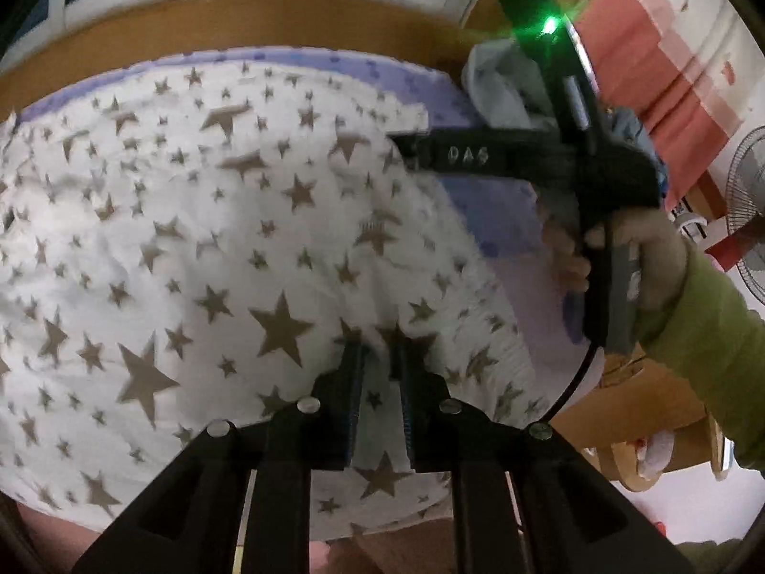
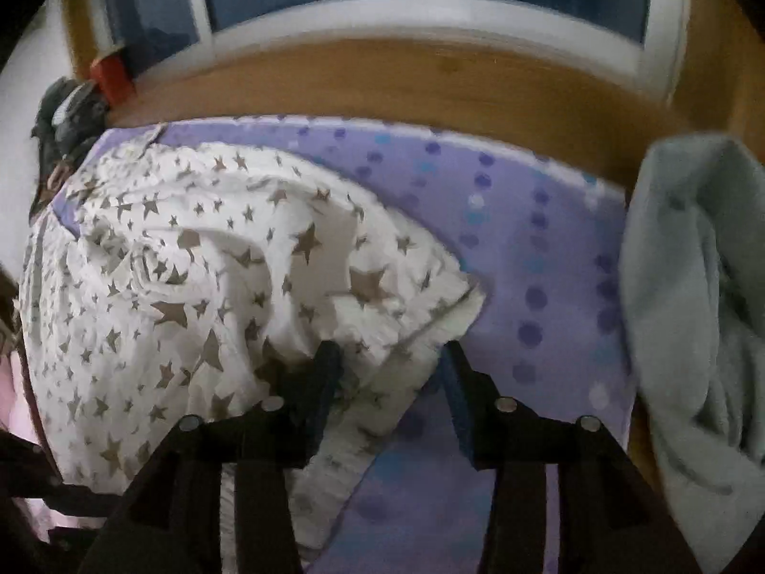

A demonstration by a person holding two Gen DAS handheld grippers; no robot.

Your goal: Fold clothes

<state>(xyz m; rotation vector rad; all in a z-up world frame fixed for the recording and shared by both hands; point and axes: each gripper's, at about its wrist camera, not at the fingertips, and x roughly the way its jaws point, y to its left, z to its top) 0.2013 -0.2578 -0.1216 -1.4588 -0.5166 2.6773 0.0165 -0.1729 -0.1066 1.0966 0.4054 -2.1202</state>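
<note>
A white garment with brown stars point(image 1: 201, 248) lies spread and wrinkled on a purple dotted sheet point(image 2: 540, 248). My left gripper point(image 1: 377, 349) hangs just over the garment's near part, its jaws a narrow gap apart, with star cloth showing in the gap and no pad pressing on it. My right gripper point(image 2: 389, 358) stands wide open over the garment's right edge point(image 2: 430, 301), where a rumpled fold lies between and under the fingers. In the left wrist view the right gripper point(image 1: 406, 148) shows from the side, held by a hand point(image 1: 640, 258) in a green sleeve.
A pale blue-grey garment point(image 2: 693, 311) lies bunched at the sheet's right side. A wooden ledge point(image 2: 382, 81) and a window run along the far side. Dark clothes point(image 2: 62, 124) sit at the far left corner. A fan point(image 1: 750, 210) stands at the right.
</note>
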